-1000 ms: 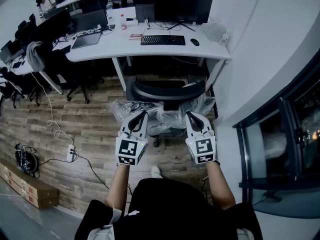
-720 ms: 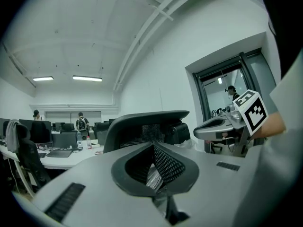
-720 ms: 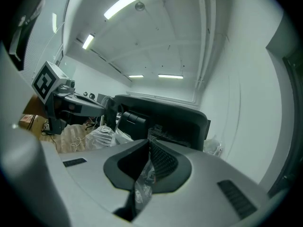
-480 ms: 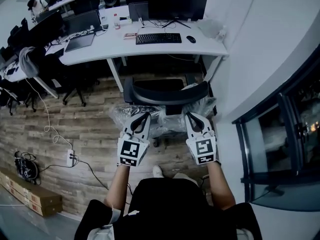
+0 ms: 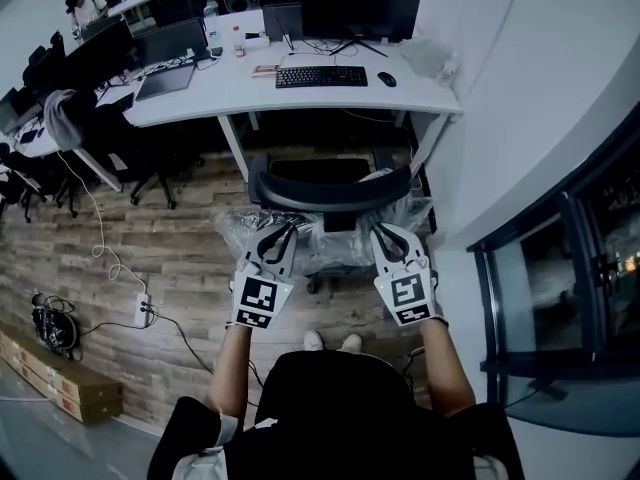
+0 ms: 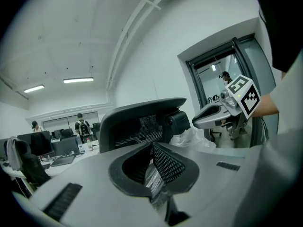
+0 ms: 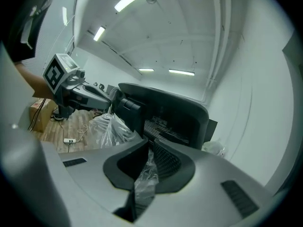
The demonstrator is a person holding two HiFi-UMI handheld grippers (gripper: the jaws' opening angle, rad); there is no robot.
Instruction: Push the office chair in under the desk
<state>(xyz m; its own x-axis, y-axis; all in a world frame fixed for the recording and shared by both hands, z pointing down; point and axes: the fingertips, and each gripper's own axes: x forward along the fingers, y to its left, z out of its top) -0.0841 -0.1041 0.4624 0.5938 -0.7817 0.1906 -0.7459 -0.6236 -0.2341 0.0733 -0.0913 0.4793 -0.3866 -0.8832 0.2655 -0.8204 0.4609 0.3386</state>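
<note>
The left gripper [image 5: 284,231] and right gripper [image 5: 384,231], each pinched shut on the crinkled clear plastic wrap [image 5: 240,228], brace side by side against the black mesh office chair [image 5: 330,190]. This looks set for an even push. The chair stands just before the white desk [image 5: 230,93], not yet under it.

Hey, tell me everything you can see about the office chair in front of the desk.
The office chair is black, with a curved backrest whose panel looks like mesh. Clear, crinkled plastic wrap bunches around its seat and sides. It stands upright on the wood floor, its back toward the person, facing the white desk, with the backrest short of the desk's edge. The left gripper and right gripper are each shut on a fold of that wrap, one either side of the backrest.
</note>
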